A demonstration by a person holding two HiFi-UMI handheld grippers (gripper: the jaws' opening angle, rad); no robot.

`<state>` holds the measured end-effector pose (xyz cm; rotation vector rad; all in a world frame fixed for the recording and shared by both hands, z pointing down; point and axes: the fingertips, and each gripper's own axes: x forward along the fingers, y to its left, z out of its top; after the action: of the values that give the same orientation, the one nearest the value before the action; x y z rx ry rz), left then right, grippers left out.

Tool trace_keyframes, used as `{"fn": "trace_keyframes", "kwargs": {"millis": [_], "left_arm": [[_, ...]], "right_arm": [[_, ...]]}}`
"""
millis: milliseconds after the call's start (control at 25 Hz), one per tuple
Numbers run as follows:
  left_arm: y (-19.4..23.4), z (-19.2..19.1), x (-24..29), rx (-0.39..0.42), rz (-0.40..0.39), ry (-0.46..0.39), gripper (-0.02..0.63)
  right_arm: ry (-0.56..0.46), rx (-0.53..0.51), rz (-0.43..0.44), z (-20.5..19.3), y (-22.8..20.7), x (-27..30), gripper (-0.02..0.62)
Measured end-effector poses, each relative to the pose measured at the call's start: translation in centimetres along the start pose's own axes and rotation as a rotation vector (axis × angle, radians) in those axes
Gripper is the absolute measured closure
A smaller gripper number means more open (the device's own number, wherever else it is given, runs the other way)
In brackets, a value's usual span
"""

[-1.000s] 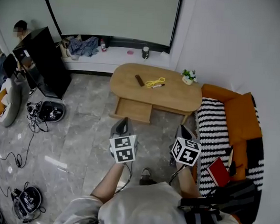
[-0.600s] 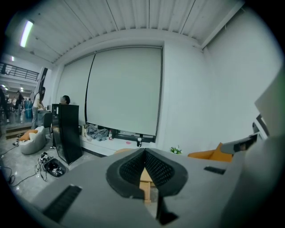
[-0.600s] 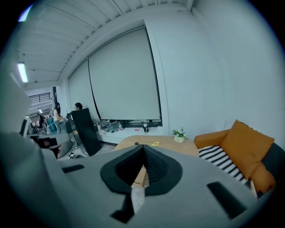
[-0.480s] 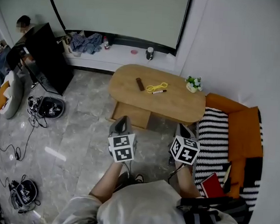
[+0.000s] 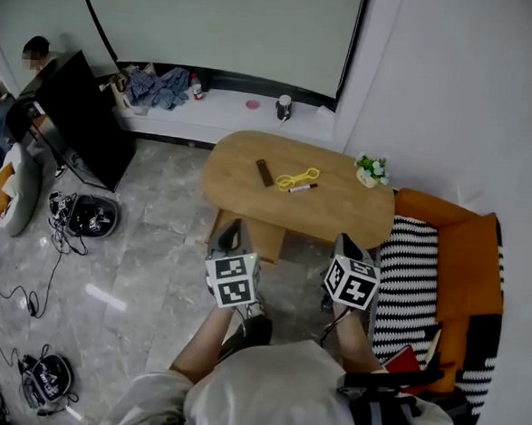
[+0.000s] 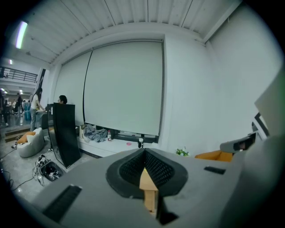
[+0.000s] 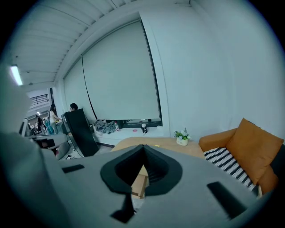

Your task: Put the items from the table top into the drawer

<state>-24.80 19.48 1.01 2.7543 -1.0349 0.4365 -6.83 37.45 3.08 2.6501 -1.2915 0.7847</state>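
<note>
— On the oval tabletop, what's there?
— A yellow cord, a pen and a brown bar too small to identify. The drawer below is open.
— And the grippers?
— Left gripper and right gripper are closed and empty, near the drawer. A potted plant is at the table's edge.

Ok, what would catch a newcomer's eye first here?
The oval wooden table in the middle, with a yellow cord on it. To its right, an orange sofa with a striped blanket. Up front, the left gripper and right gripper, both shut, point toward the table.
</note>
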Motion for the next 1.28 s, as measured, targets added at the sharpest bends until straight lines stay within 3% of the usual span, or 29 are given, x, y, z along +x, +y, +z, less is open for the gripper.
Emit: {"fn": "trace_keyframes", "kwargs": {"millis": [520,840,1280], "left_arm": [[5.2,6.7,15.7,-0.105,-0.030,-0.047,0.600],[7.5,3.3,20.3,-0.165,-0.010,0.064,0.600],[9.4,-0.1,24.2,-0.144,0.111,0.181,0.600]], "right_arm": [[-0.014,-0.143,-0.010,10.1,4.6,13.9,0.603],[0.056,-0.161,-0.035,10.6,4.1,19.0,0.603],[0.120,-0.138,0.011,10.2,1.9,27.7,0.603]]}}
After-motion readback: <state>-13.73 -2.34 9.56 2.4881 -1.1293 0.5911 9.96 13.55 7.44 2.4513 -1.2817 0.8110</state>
